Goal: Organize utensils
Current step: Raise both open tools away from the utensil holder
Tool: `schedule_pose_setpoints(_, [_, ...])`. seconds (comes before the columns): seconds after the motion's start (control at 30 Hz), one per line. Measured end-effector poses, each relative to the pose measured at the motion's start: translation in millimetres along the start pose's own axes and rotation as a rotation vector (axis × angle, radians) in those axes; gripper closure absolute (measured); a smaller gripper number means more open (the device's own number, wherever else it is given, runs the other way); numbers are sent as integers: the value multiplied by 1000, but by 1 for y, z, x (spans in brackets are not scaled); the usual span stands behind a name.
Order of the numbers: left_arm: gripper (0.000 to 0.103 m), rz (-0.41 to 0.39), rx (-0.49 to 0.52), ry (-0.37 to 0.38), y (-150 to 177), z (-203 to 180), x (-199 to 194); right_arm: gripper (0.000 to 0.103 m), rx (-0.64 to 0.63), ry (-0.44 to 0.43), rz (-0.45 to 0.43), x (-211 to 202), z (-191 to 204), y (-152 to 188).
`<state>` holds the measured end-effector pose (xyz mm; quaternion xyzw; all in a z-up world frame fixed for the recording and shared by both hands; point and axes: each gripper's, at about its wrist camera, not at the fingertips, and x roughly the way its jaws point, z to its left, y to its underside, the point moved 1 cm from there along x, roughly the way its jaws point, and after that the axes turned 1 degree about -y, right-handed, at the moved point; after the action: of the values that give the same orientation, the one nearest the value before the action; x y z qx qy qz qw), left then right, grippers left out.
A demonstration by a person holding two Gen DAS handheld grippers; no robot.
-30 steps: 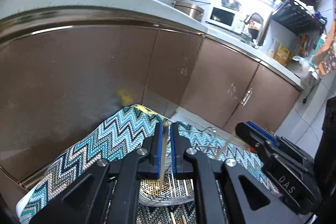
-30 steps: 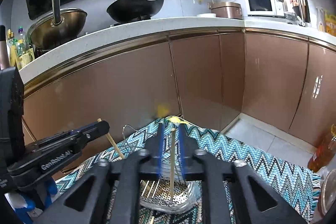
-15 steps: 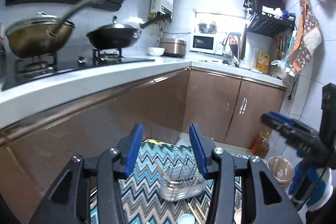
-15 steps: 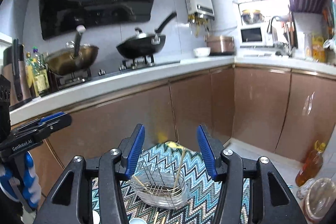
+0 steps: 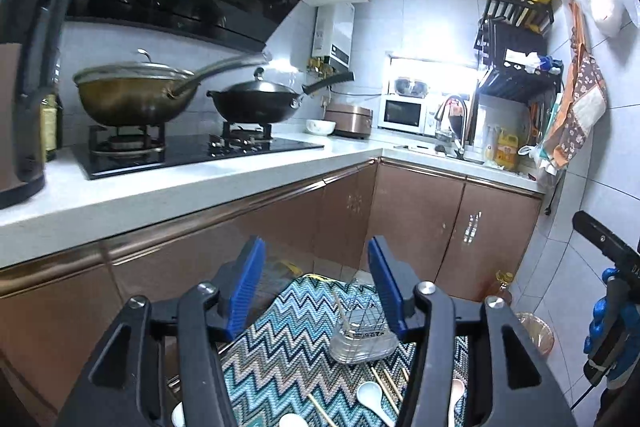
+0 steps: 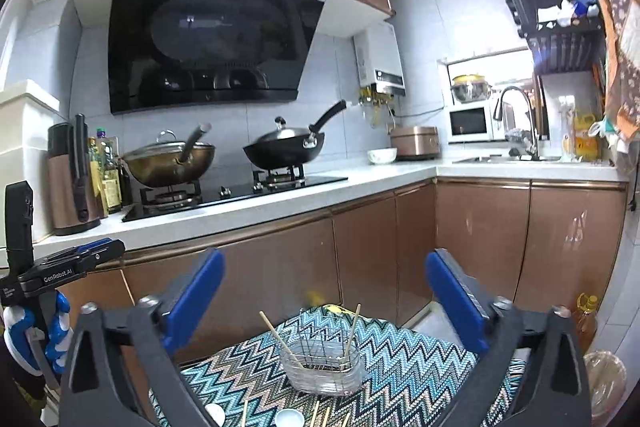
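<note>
Kitchen, brown cabinets, zigzag mat (image 6: 420,359) on the floor carrying all the task items. Clear drainer basket (image 6: 320,367) sits mid-mat, two chopsticks (image 6: 352,327) standing tilted in it, so that part looks done. Left hand-held gripper (image 5: 316,291) is up above the mat, jaws partly apart and opening, nothing between them. Right hand-held gripper (image 6: 322,291) likewise raised, jaws wide and opening, empty; basket only seen through the gap, well below. Still loose on the mat in front of the basket: more chopsticks (image 5: 384,383) lying flat, white spoons (image 5: 370,397) in the left wrist view, and a small white round piece (image 6: 290,417) at the bottom edge of the right wrist view, cropped, can't tell if bowl or spoon. Judgement: early to midway, only two sticks stowed, several sticks and all spoons left. Next likely go back down for a loose one.
</note>
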<state>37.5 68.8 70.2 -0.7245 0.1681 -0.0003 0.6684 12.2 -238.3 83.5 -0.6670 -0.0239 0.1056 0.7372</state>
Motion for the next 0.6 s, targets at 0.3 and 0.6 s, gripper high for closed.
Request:
schedule_pose_setpoints(0.3, [40,-67,-21,-20,-4,17,-59,0,12,18,-60,-49,5,0])
schedule_pose_setpoints(0.6, [37,-87,-62,-33,3,34,-89,0,14,34,-90,-79,13,4])
